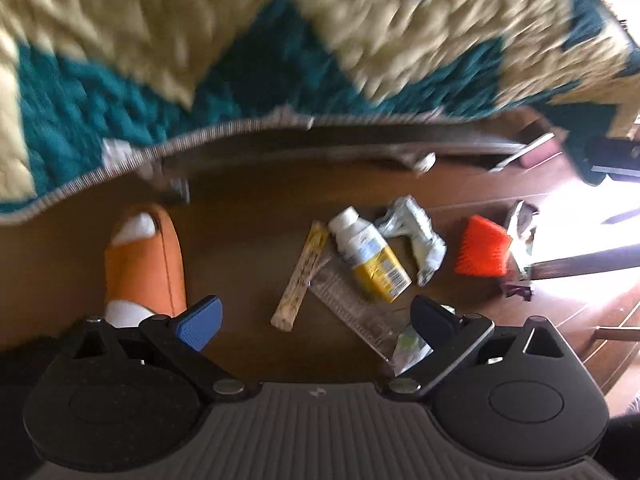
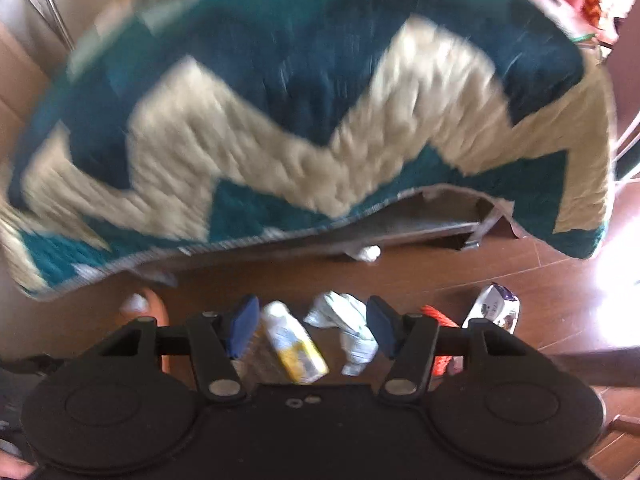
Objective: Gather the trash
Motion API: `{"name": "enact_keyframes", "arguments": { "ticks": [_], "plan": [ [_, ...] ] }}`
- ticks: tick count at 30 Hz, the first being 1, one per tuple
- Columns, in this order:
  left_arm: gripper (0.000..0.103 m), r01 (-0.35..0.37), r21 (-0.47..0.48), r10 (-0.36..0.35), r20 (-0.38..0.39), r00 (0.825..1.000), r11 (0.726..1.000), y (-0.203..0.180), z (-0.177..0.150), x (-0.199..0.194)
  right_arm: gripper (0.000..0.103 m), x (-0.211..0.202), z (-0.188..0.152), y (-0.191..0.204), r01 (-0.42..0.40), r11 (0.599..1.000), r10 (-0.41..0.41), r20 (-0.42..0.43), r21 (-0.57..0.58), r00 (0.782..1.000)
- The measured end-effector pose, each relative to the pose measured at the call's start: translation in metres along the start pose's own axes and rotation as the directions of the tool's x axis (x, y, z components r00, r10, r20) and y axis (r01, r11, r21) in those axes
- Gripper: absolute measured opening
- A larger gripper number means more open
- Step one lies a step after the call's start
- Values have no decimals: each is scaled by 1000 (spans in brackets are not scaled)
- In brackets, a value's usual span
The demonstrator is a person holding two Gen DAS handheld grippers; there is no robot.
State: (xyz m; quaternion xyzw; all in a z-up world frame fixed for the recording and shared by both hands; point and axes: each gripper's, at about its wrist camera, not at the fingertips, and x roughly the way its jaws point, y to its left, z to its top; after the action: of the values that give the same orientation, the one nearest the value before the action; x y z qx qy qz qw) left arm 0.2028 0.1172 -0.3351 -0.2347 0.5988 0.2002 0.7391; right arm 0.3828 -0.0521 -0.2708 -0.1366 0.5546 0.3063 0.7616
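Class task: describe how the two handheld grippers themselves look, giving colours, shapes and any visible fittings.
The left gripper has a black body with two round domed housings, a ribbed grey centre panel, black angled links with silver pivot pins, and jaws faced with textured blue pads. The right gripper matches it in shape, with a smoother black centre and darker blue pads. No cables or sleeves show.

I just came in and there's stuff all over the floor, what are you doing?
Picking up trash. Both the left gripper and right gripper hang open above the wooden floor, holding nothing. Below lie a small bottle, a crumpled wrapper, a long stick packet and an orange brush, beside a teal and cream rug.
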Motion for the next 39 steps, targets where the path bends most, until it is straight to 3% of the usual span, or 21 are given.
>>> {"name": "enact_keyframes", "arguments": {
  "ticks": [7, 12, 18, 29, 35, 39],
  "plan": [
    [101, -3, -82, -6, -119, 993, 997, 0, 0, 79, 59, 84, -13, -10, 31, 977, -41, -43, -209, 998],
    [101, 5, -82, -24, -221, 975, 997, -9, -6, 131, 59, 136, -17, -26, 30, 964, -37, -21, -263, 999],
    [100, 22, -25, -29, -292, 956, 999, -17, -17, 175, 59, 199, -22, -50, 21, 986, -14, 43, -167, 999],
    [96, 93, -196, -159, -354, 922, 976, -7, -19, 220, 59, 267, -20, -52, 116, 990, -98, 204, -78, 974],
    [78, 112, -209, -186, -380, 906, 972, -5, -24, 234, 59, 282, -16, -49, 140, 986, -116, 237, -88, 965],
    [51, 132, -205, -206, -400, 893, 970, -6, -25, 240, 57, 286, -14, -54, 133, 986, -108, 231, -96, 967]
  ]
}}
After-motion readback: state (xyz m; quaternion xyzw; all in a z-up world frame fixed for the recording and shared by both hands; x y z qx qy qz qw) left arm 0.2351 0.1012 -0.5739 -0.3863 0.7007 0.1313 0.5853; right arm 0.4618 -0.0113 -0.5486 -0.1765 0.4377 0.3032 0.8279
